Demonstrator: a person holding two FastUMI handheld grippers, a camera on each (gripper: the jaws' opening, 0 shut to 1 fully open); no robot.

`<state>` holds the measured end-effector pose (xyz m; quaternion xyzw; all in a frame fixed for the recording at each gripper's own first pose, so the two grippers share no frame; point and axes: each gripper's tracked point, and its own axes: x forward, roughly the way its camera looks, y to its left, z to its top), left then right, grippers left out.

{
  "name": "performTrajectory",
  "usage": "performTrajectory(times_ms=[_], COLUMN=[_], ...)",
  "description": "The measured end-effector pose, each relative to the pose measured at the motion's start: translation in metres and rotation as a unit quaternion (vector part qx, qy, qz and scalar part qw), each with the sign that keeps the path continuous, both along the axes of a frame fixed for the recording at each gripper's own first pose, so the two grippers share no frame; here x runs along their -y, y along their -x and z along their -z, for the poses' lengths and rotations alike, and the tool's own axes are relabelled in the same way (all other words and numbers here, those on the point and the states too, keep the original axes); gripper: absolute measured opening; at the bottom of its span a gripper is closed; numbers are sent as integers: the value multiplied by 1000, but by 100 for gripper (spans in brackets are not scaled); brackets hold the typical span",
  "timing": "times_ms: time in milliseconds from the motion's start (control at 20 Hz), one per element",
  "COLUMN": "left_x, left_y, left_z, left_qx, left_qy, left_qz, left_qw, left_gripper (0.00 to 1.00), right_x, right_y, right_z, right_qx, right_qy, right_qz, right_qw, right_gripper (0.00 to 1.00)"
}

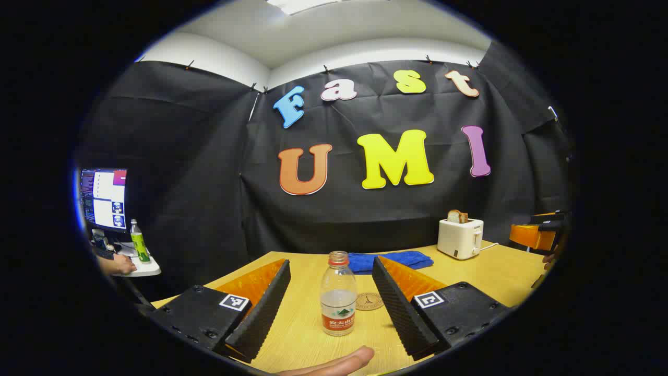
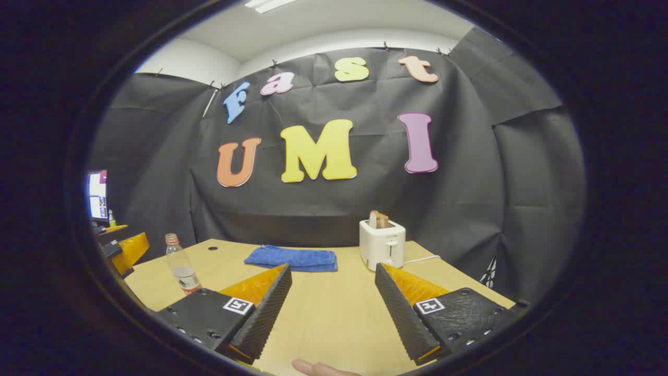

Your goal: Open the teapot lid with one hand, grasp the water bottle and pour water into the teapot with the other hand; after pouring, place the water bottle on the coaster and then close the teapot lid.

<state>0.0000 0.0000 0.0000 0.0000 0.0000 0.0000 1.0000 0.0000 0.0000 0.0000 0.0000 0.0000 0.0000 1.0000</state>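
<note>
Table (image 1: 485,274): pale wood-grain top, smooth, matte. Water bottle (image 1: 338,295): clear plastic, cylindrical with rounded shoulders, upright on the table, neck ring visible and no cap apparent, band label low on the body, water level roughly mid-height. Coaster (image 1: 369,301): small flat disc, tan, printed emblem at centre, lying on the table just behind and to the right of the bottle, partly overlapped by it in the left gripper view. Left gripper (image 1: 332,305): jaws spread wide, holding nothing; inner finger faces ribbed, wedge-shaped; the bottle stands between the two fingers, clear of both, nearer the tips than the base. A fingertip (image 1: 339,363) of the holding hand shows at the bottom edge. Right gripper (image 2: 332,305): jaws likewise spread wide and empty, over bare table; from the right gripper view the same bottle (image 2: 180,263) sits far off to the left, well apart from these fingers. Blue towel (image 2: 292,258): soft terry cloth, folded flat near the table's back edge. White toaster (image 2: 382,244): boxy, smooth-sided, bread slices standing in the slot, cord trailing right. Teapot not seen.
</note>
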Motion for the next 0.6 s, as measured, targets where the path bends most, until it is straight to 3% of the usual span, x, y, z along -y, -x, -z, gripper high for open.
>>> performTrajectory(times_ms=[100, 350, 600], left_x=[-19, -20, -16], left_y=[-3, -6, -9], left_z=[5, 13, 24], left_qx=[-8, -22, -32], left_qy=[5, 0, -25], left_qz=[-13, 1, 11], left_qw=[1000, 1000, 999], left_gripper=[99, 99, 99], right_x=[-13, -23, -38], right_y=[1, 9, -8], right_z=[-2, 2, 25], right_qx=[11, 20, -2], right_qy=[13, 50, 36], right_qz=[-2, -8, -26], right_qw=[1000, 999, 999], right_gripper=[97, 95, 95])
